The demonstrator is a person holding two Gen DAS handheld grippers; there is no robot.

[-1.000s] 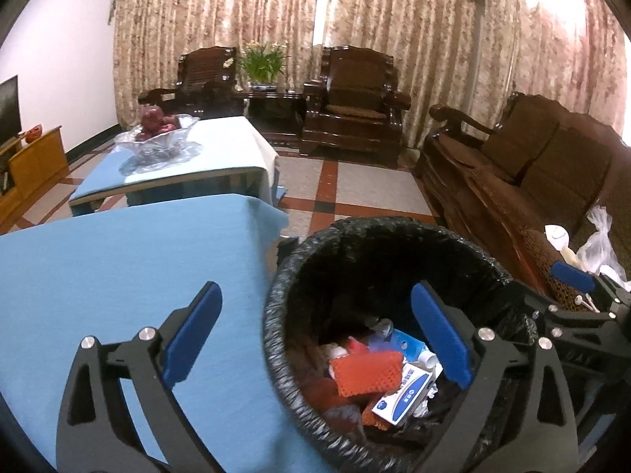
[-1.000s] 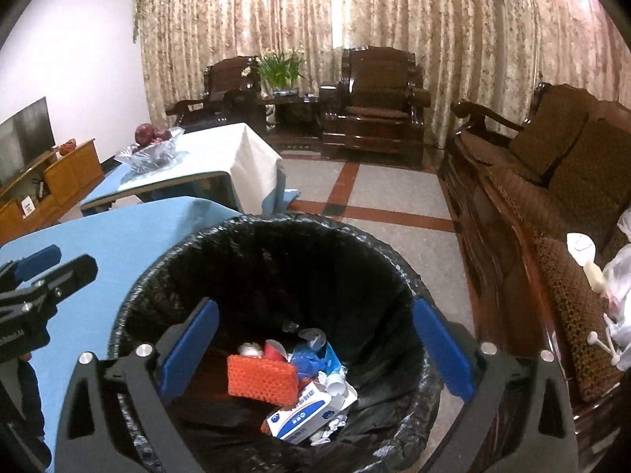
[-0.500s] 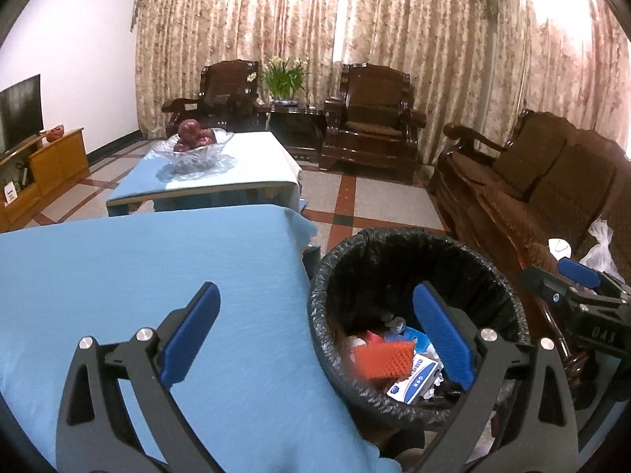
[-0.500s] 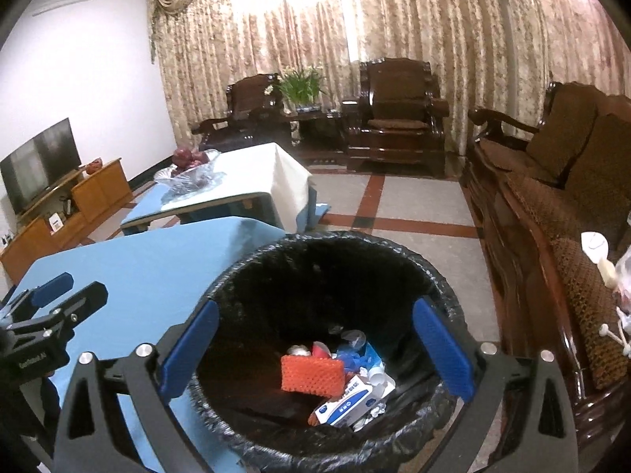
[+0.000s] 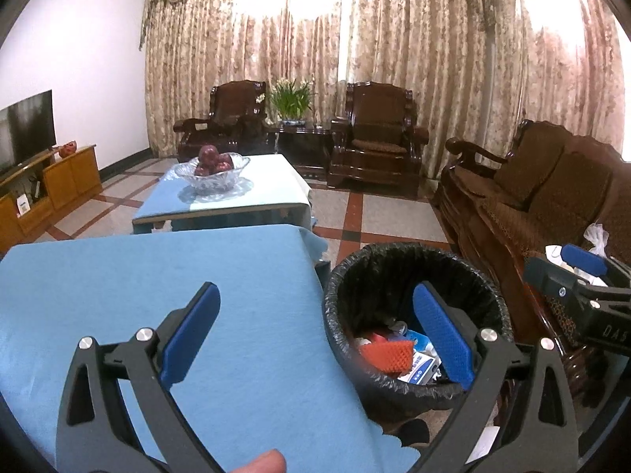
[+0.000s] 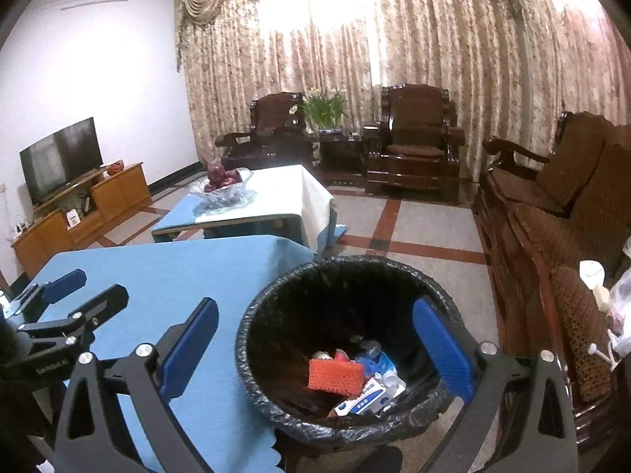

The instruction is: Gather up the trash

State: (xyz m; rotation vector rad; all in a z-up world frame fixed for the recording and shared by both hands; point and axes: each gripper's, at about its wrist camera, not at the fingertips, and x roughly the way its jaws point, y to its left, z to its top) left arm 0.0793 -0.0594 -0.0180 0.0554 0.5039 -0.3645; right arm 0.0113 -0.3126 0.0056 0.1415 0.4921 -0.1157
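Observation:
A round bin lined with a black bag (image 5: 355, 276) stands on the floor at the right edge of the blue-covered table (image 5: 157, 276); it also shows in the right wrist view (image 6: 276, 299). Inside lie an orange mesh piece (image 6: 334, 373), a white and blue carton (image 6: 364, 396) and other scraps. My left gripper (image 5: 315, 339) is open and empty, above the table edge and the bin's left rim. My right gripper (image 6: 315, 351) is open and empty, high above the bin. Each gripper shows at the edge of the other's view.
A second low table (image 5: 236, 193) with a glass bowl of red fruit (image 5: 213, 169) stands behind. A dark wooden sofa (image 5: 552, 197) runs along the right, with a white plastic bag (image 6: 623, 299) on it. Armchairs (image 5: 378, 134) and a TV cabinet (image 6: 79, 205) are farther off.
Both grippers have risen and drawn back from the bin, so it looks smaller and lower in both views. Both stayed open and empty.

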